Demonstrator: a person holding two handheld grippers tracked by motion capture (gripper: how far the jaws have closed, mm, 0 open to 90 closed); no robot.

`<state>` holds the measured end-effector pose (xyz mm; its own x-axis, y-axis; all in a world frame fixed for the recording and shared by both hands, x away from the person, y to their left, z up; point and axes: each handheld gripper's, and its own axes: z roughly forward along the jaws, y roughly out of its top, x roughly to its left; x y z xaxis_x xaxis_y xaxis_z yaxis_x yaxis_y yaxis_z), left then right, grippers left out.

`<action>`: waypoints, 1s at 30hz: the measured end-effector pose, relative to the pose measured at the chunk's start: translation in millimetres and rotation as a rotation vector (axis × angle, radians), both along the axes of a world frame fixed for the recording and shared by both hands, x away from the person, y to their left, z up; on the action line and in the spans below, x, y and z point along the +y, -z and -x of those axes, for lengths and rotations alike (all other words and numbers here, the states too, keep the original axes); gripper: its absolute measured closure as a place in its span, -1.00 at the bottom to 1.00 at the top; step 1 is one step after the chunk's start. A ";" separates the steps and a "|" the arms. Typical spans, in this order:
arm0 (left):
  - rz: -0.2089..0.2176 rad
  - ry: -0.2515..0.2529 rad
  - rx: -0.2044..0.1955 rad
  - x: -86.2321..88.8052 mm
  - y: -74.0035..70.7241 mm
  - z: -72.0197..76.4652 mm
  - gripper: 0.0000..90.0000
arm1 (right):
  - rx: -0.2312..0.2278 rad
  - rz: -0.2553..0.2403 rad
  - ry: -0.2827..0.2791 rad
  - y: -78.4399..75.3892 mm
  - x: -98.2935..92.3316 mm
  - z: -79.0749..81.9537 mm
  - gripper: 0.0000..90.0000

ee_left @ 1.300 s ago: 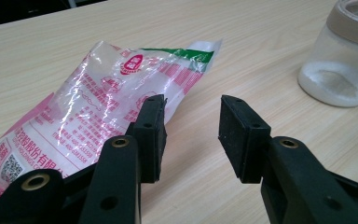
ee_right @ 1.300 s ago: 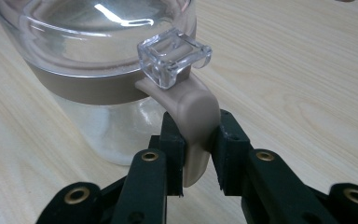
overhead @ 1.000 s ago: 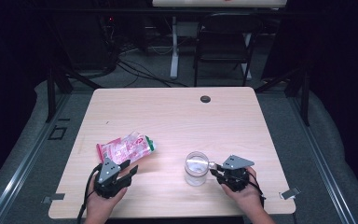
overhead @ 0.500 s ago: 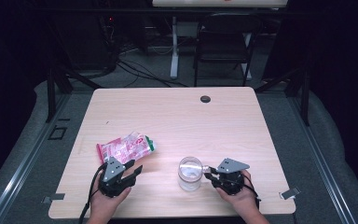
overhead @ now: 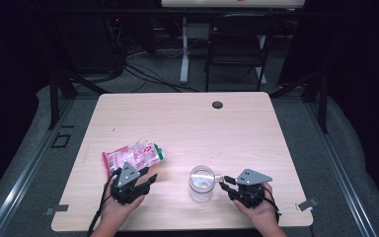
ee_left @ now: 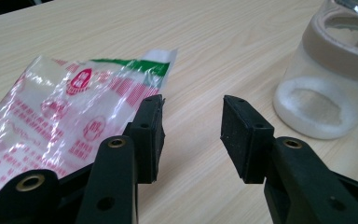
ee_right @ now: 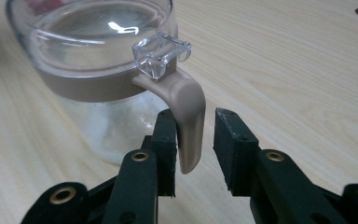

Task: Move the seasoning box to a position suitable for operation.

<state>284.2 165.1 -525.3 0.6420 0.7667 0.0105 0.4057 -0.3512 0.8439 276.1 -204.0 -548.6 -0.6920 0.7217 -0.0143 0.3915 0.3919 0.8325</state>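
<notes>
A clear glass jar [overhead: 201,183] with a tan band and lid stands near the table's front edge; some white powder lies in its bottom [ee_left: 314,109]. Its tan handle [ee_right: 189,121] hangs between the jaws of my right gripper [overhead: 225,182] [ee_right: 193,126]. Those jaws have just been opening: the left pad is beside the handle and a gap shows at the right pad. To the left lies a pink-and-white plastic bag [overhead: 132,155] [ee_left: 65,107]. My left gripper [overhead: 150,178] [ee_left: 191,116] is open just right of the bag's green end, with nothing between its jaws.
The wooden table [overhead: 187,123] has a dark round grommet hole [overhead: 217,104] at the back. Behind it stand a folding chair [overhead: 237,44] and a desk leg among cables on the floor. Both hands rest at the front edge.
The jar and my right gripper have shifted slightly left and nearer over the second. The right jaws stand wider around the handle. The left gripper and the bag have stayed put.
</notes>
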 end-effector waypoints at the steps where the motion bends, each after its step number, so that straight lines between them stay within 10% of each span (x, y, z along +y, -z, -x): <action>1: 0.007 0.013 0.009 -3.0 -3.0 -1.6 0.31 | 0.005 -0.002 0.006 0.0 -0.2 -1.3 0.54; 20: 0.073 0.115 0.034 -48.0 -48.9 -21.8 0.43 | -0.036 0.024 0.045 -59.7 -6.8 13.0 0.23; 26: 0.088 0.121 0.084 -58.3 -50.9 -29.6 0.49 | 0.096 -0.006 0.069 -82.6 -0.1 -4.9 0.42; 30: 0.071 0.133 0.079 -59.1 -49.9 -27.7 0.52 | 0.104 -0.013 0.092 -87.8 3.2 -10.9 0.46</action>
